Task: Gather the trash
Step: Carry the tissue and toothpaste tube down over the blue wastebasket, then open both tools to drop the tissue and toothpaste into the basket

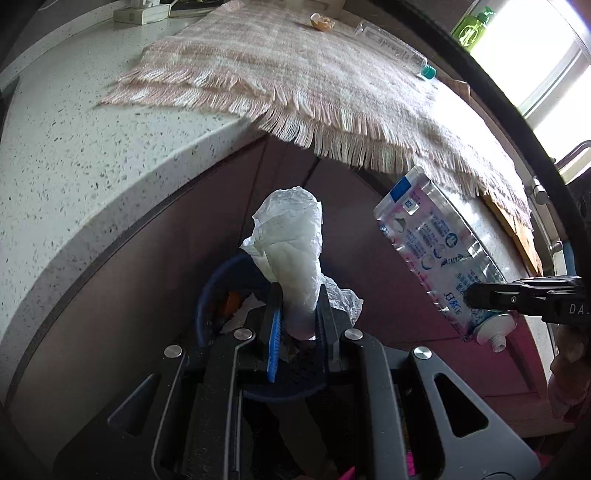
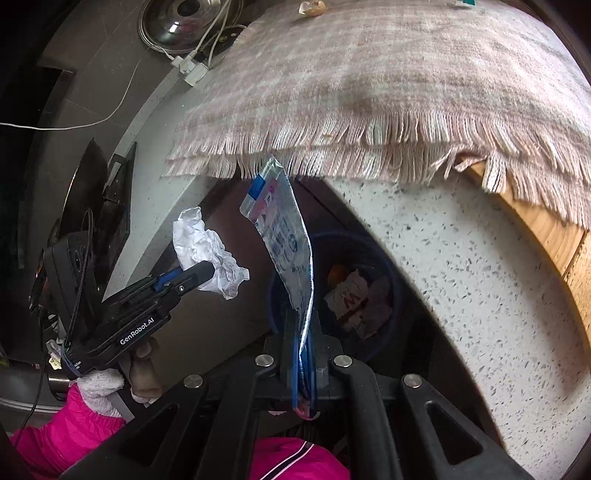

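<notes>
Grippers both clamp trash: left gripper (image 1: pixel 297 314) pinches a crumpled tissue (image 1: pixel 291 243), right gripper (image 2: pixel 301 332) squeezes a flattened toothpaste tube (image 2: pixel 288 243). Blue bin (image 2: pixel 397 295) sits below, at three o'clock of the tube, under the counter edge (image 2: pixel 461 258).

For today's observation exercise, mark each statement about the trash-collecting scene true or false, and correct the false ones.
1. The left tongs grip a crumpled tissue. True.
2. The right tongs are empty. False: they are shut on a flattened toothpaste tube.
3. A bin below the counter already holds scraps. True.
4. The fringed cloth lies on the floor. False: it lies on the counter, its fringe over the edge.
5. An eggshell sits on the cloth. True.
</notes>
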`<state>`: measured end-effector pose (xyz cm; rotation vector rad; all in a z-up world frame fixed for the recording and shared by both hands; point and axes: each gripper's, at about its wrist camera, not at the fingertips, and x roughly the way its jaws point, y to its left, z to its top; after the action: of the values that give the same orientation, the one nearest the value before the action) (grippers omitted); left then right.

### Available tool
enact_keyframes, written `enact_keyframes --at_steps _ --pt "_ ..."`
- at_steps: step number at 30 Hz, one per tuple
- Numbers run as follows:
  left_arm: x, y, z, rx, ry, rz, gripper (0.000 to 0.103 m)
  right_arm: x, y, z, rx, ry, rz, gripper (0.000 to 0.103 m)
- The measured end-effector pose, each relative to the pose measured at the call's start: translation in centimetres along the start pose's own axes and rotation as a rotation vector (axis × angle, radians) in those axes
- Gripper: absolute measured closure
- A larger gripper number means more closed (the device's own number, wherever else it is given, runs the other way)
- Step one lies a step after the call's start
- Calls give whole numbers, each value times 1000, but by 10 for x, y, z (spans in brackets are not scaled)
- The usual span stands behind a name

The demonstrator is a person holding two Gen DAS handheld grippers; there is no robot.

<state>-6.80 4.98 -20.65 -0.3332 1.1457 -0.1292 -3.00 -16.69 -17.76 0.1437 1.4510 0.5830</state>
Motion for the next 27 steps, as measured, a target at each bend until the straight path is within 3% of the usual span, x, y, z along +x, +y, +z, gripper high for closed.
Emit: enact_keyframes --at_steps 12,27 --pt "44 14 -27 -24 112 29 89 56 3 -12 -10 73 -103 102" --pt "86 14 -23 -18 180 61 89 96 12 -5 -38 108 -182 101"
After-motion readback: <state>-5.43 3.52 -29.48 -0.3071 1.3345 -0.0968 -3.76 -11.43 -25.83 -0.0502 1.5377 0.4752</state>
